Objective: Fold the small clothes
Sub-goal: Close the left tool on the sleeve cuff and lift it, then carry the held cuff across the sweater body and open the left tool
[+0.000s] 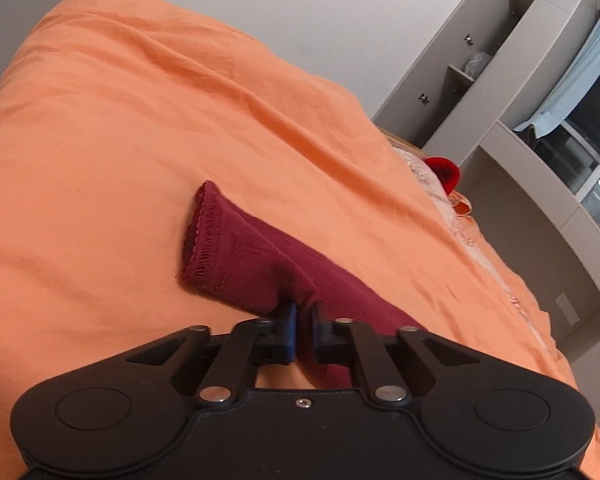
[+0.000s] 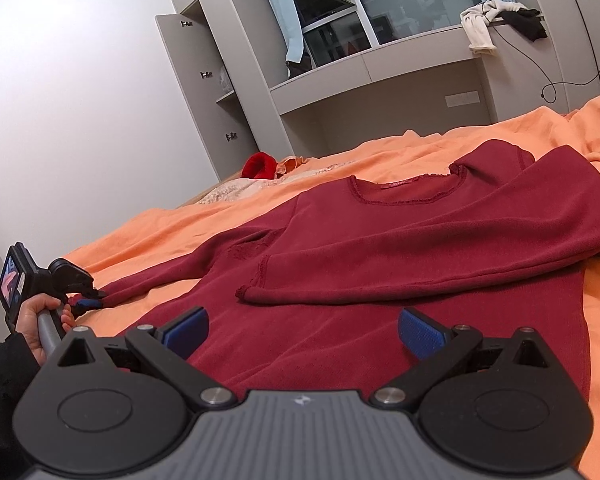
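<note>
— Orange bedsheet everywhere; what's the left gripper doing?
— Pinching the left sleeve of the dark red knit jumper, spread on that sheet. Right gripper hovers over the hem, jaws spread.
— Next?
— Probably carry that sleeve across the chest, beside the right sleeve already folded there.

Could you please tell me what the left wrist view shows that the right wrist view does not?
Only the left wrist view shows the left gripper close up, shut on the sleeve. Only the right wrist view shows the whole dark red top, its other sleeve folded across, and the open right gripper. Both show the orange bedspread and the grey cupboard.
</note>
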The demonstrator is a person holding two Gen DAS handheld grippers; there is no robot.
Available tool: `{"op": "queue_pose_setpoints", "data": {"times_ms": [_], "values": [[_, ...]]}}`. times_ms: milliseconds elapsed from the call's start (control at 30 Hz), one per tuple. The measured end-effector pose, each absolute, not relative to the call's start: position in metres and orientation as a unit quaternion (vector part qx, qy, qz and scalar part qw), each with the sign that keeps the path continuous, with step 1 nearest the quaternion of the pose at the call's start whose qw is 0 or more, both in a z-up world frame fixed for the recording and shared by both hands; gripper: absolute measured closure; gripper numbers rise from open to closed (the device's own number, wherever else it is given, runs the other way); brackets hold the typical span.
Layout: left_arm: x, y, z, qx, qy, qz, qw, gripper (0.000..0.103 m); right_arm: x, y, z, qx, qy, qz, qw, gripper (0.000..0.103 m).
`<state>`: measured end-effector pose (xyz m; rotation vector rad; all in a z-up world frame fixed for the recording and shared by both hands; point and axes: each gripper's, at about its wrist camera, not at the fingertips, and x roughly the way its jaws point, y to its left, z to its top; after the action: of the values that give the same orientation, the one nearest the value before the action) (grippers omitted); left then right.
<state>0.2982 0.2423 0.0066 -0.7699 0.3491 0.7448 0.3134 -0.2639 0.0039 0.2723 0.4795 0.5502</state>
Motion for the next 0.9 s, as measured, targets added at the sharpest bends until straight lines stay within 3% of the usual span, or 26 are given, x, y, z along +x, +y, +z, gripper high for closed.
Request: {"op": "queue_pose_setpoints", "data": {"times_ms": [300, 567, 733, 900], "values": [[0.312, 0.190, 0.070, -0.191, 0.079, 0.263, 0.942, 0.100, 0.311, -0.288, 0.025, 0.124, 0.182, 0.247, 0.944, 0.000], [0.340, 0.073, 0.128, 0.020, 0.029, 0.087, 0.996, 0.099, 0.316, -0.320, 0.030, 0.142, 0.180, 0.206, 0.951, 0.000], [0.345, -0.010, 0.122, 0.103, 0.044, -0.040, 0.993, 0.099, 0.314, -0.343, 0.032, 0.142, 0.169, 0.169, 0.960, 0.000], [0.344, -0.079, 0.074, 0.179, 0.114, -0.159, 0.964, 0.099, 0.310, -0.374, 0.033, 0.143, 0.149, 0.120, 0.971, 0.000]]}}
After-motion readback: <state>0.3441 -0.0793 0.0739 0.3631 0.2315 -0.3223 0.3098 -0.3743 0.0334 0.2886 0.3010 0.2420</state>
